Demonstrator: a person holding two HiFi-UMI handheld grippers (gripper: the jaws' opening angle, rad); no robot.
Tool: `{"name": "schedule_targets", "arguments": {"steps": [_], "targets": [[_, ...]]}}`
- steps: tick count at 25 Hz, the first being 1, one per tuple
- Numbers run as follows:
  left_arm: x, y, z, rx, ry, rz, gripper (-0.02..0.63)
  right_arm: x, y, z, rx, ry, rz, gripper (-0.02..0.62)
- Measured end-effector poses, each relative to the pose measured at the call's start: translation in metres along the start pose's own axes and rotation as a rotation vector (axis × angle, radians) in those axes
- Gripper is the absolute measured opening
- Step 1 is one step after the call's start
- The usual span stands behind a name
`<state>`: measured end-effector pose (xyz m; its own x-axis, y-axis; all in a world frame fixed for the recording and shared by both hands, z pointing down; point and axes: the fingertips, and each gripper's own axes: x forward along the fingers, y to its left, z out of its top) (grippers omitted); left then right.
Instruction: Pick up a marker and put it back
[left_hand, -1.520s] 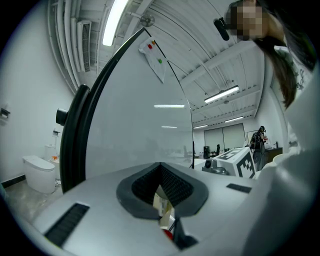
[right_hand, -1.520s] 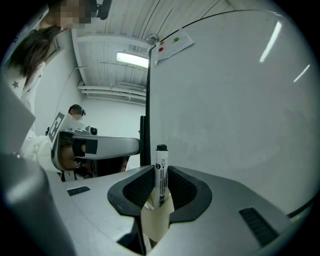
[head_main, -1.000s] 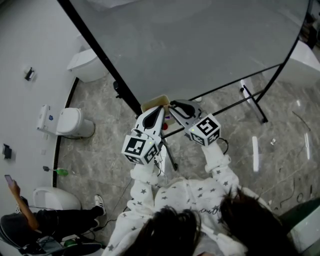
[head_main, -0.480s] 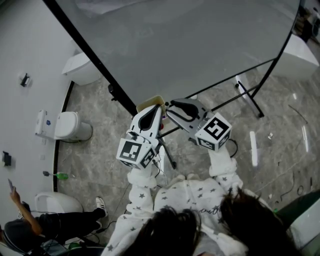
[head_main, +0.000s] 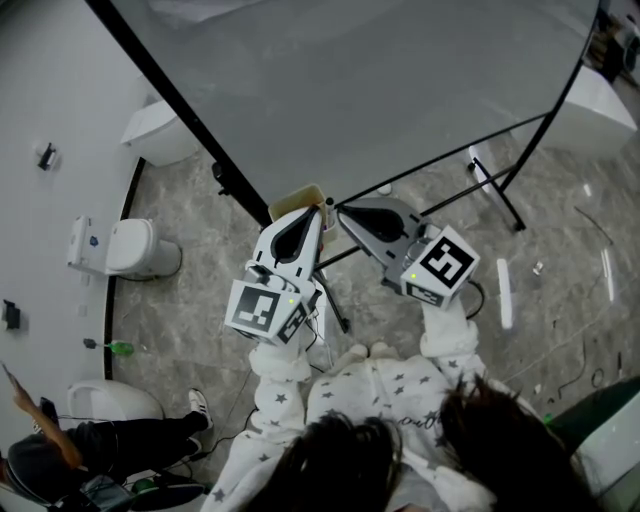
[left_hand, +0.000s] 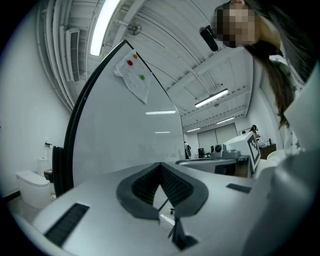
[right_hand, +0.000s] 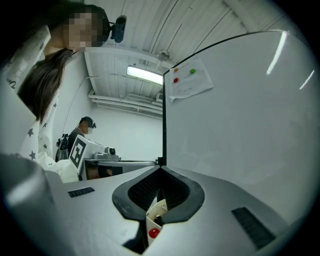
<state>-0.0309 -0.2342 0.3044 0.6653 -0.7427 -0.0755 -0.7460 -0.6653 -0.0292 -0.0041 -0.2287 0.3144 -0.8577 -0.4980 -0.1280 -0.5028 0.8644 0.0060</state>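
Note:
A small beige box (head_main: 296, 198) hangs at the bottom edge of the big whiteboard (head_main: 380, 90). In the right gripper view the box (right_hand: 159, 206) shows through the gap below the jaws, with a marker's red cap (right_hand: 154, 232) in it. My left gripper (head_main: 322, 210) and right gripper (head_main: 340, 208) point at the box from below, tips close together. The left gripper (left_hand: 161, 165) is shut with nothing in it. The right gripper (right_hand: 160, 170) is shut too and holds nothing. No marker is in either grip.
The whiteboard stands on black legs (head_main: 495, 185) over a marble floor. A sheet of paper (left_hand: 134, 75) is pinned to it with magnets. Toilets (head_main: 140, 248) line the left wall. A seated person (head_main: 60, 450) and a green bottle (head_main: 115, 347) are at the lower left.
Both marker cubes have drifted outward and down, the right one further right, the left one lower left. The gripper tips stay by the beige box.

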Motion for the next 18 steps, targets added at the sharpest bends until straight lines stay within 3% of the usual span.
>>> {"name": "schedule_targets", "arguments": {"steps": [18], "targets": [[-0.0050,-0.0094,-0.0024,0.026,0.031,-0.007,0.002,-0.0001,0.0056,-0.0054,-0.014,0.020,0.003,0.006]]}}
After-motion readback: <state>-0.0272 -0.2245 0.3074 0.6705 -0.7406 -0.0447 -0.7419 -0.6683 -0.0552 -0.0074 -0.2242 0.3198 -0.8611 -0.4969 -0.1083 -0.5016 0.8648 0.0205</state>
